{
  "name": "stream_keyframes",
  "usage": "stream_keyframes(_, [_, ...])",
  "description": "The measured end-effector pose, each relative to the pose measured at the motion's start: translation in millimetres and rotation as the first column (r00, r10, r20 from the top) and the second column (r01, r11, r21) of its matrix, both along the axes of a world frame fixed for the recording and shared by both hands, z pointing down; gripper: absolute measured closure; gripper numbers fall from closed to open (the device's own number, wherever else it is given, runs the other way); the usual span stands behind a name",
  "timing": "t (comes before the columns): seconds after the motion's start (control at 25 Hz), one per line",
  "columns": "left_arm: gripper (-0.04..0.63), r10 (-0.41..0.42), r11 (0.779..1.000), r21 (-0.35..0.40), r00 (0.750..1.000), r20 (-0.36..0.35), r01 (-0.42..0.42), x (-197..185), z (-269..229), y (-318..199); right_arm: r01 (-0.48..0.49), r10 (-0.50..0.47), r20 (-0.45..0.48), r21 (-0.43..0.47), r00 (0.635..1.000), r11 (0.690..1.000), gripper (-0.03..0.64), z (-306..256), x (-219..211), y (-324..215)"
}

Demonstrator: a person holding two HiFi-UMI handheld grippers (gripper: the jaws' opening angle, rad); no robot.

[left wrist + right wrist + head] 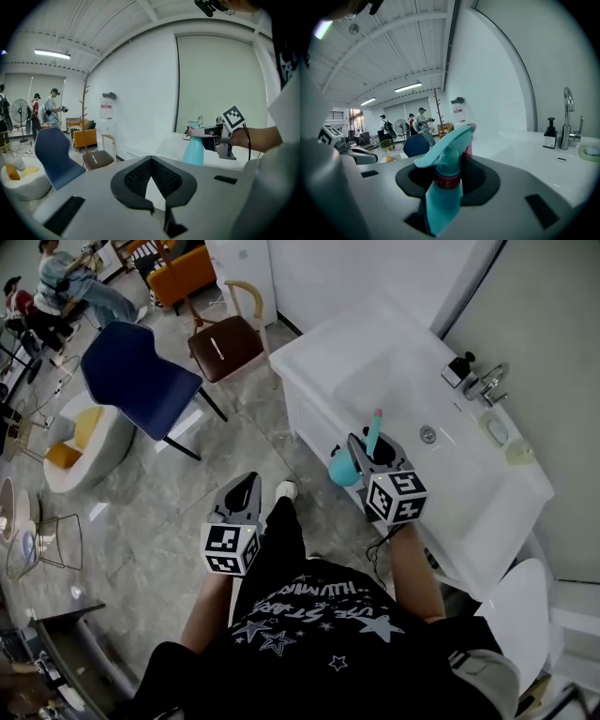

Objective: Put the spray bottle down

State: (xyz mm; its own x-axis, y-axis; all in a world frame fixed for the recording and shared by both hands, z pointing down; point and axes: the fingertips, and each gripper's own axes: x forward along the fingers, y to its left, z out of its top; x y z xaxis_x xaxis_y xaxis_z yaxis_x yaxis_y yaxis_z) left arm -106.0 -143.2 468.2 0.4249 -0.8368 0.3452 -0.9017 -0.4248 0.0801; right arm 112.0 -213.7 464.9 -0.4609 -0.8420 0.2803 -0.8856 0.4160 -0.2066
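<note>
Right gripper view: pinching the teal spray bottle (pixel 443 187) by its neck between the jaws of the right hand-held gripper (pixel 367 451), trigger head sticking up above them. Held in the air, upright, just beside the front edge of the white sink (pixel 525 493). Left hand-held gripper (pixel 151 161) pressed together, gripping nothing, over the floor (pixel 178 512).

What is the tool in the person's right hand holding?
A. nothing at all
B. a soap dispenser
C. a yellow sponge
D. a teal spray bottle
D: the right tool is closed on the teal spray bottle, which sticks up between its jaws in the right gripper view.
</note>
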Motion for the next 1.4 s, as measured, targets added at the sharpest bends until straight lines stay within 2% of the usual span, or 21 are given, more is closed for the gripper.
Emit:
stream_keyframes(0.24, [0.58,0.117,0.993,0.008,0.993,-0.018,-0.117,10,-1,-99,-0.095,0.097,-0.023,0.053,0.995,0.994,0.468,-22,6,-75])
stream_keyframes(0.52, [0.58,0.244,0.97,-0.019,0.97,-0.026,-0.244,15,-3,-210,-0.232,0.233,-0.021,0.035,0.972,0.972,0.468,-21,19,-170])
stream_keyframes(0.72, [0.58,0.287,0.957,-0.036,0.957,-0.036,-0.288,16,-1,-272,-0.294,0.295,-0.069,0.034,0.953,0.955,0.468,-15,25,-228])
stream_keyframes(1.08, [0.58,0.366,0.927,-0.071,0.93,-0.037,-0.368,25,14,-339,-0.376,0.378,-0.153,0.045,0.913,0.926,0.468,10,38,-297])
stream_keyframes(1.4, [0.58,0.409,0.907,-0.098,0.912,-0.039,-0.411,33,26,-366,-0.416,0.418,-0.203,0.058,0.885,0.908,0.468,27,50,-328])
